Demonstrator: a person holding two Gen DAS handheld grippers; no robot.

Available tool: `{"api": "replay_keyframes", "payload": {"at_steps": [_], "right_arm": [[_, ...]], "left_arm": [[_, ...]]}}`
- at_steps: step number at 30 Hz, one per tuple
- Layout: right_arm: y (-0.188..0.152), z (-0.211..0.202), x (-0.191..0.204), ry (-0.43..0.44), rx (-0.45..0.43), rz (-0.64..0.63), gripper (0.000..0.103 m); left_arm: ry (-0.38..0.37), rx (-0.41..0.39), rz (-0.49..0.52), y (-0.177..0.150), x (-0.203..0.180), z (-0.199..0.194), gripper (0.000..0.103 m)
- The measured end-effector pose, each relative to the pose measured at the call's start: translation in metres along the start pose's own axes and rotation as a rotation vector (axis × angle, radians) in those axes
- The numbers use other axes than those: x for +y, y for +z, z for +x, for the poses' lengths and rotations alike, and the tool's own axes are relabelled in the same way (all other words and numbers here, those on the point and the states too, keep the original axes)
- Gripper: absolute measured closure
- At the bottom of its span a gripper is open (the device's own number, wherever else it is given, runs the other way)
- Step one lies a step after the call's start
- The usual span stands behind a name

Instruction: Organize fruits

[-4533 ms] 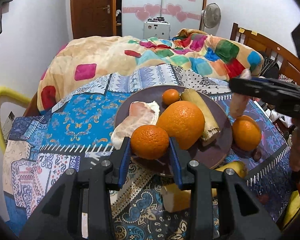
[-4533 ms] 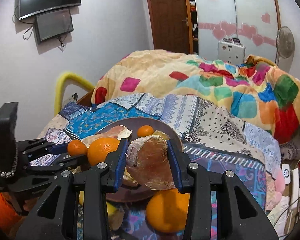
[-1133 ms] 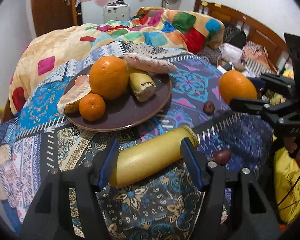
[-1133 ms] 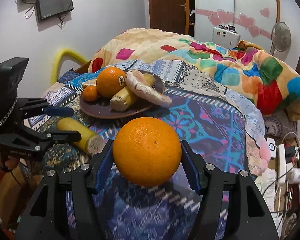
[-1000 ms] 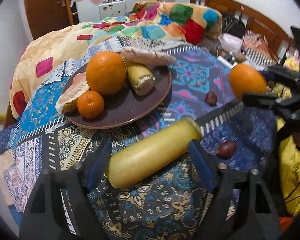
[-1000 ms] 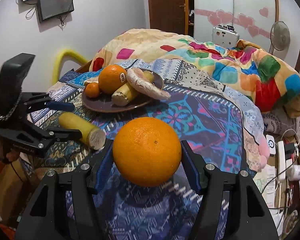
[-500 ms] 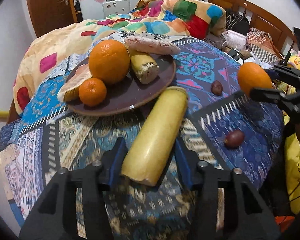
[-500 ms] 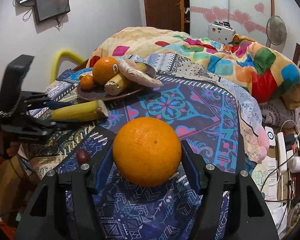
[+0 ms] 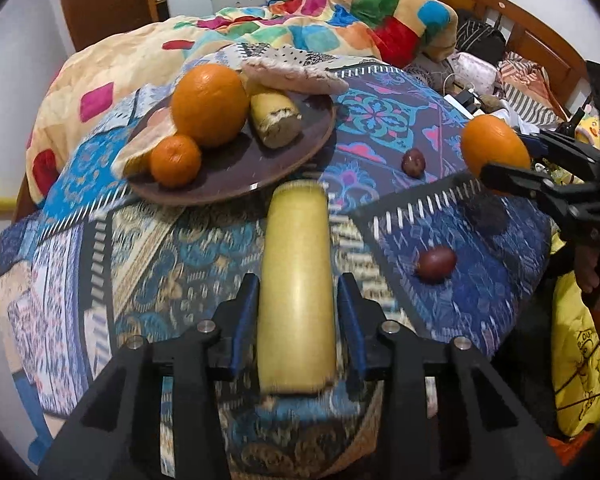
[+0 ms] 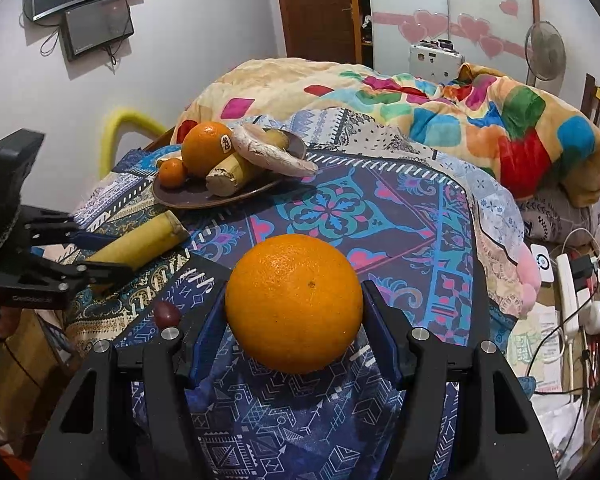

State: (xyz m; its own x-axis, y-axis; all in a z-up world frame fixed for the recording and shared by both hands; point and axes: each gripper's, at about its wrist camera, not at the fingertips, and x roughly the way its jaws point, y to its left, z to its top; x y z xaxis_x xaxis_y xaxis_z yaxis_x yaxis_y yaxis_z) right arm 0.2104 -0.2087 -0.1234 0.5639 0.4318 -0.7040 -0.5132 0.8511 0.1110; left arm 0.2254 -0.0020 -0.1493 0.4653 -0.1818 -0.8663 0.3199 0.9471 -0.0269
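Note:
A long yellow banana piece (image 9: 296, 248) lies lengthways on the patterned cloth between the fingers of my left gripper (image 9: 296, 284). The jaws are closing, and the blue pads sit against its sides. My right gripper (image 10: 294, 296) is shut on a big orange (image 10: 294, 304), held above the cloth to the right. A brown plate (image 9: 260, 168) just beyond the banana holds a large orange (image 9: 209, 106), a small tangerine (image 9: 175, 161), a banana stub (image 9: 274, 120) and a pale pink tuber (image 9: 296, 76).
Two small dark red fruits (image 9: 436, 264) (image 9: 413, 162) lie loose on the cloth right of the banana. A bright quilt (image 10: 420, 112) is heaped behind the plate. A power strip and cables (image 10: 568, 280) lie off the right edge.
The banana piece swung from lying across the left jaws to lying lengthways between them, and those jaws narrowed onto it. The right gripper kept the big orange, almost still.

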Motion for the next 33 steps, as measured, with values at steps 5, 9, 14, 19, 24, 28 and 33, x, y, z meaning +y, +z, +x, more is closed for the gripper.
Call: {"api": "replay_keyframes", "payload": {"at_steps": [5,9,14,19,24,28,33], "right_arm": [[0.003,0.003,0.001,0.003,-0.002,0.001,0.042],[0.006,0.008,0.0,0.005,0.001,0.001,0.042],[0.009,0.011,0.002,0.013,-0.002,0.007,0.042],[0.016,0.011,0.005,0.028,-0.021,0.012,0.042],[0.024,0.012,0.011,0.036,-0.041,0.009,0.042],[0.03,0.012,0.013,0.042,-0.057,0.009,0.042],[0.041,0.016,0.016,0.048,-0.066,0.01,0.042]], "left_arm": [[0.004,-0.005,0.012,0.015,-0.003,0.017,0.064],[0.015,-0.031,0.015,0.019,-0.003,0.02,0.066],[0.002,-0.073,0.001,0.016,0.004,0.007,0.067],[0.007,-0.135,-0.047,0.012,0.02,-0.022,0.067],[0.026,-0.196,-0.105,0.011,0.042,-0.05,0.067],[0.037,-0.252,-0.139,0.014,0.056,-0.069,0.067],[0.06,-0.309,-0.164,0.031,0.071,-0.084,0.067]]}}
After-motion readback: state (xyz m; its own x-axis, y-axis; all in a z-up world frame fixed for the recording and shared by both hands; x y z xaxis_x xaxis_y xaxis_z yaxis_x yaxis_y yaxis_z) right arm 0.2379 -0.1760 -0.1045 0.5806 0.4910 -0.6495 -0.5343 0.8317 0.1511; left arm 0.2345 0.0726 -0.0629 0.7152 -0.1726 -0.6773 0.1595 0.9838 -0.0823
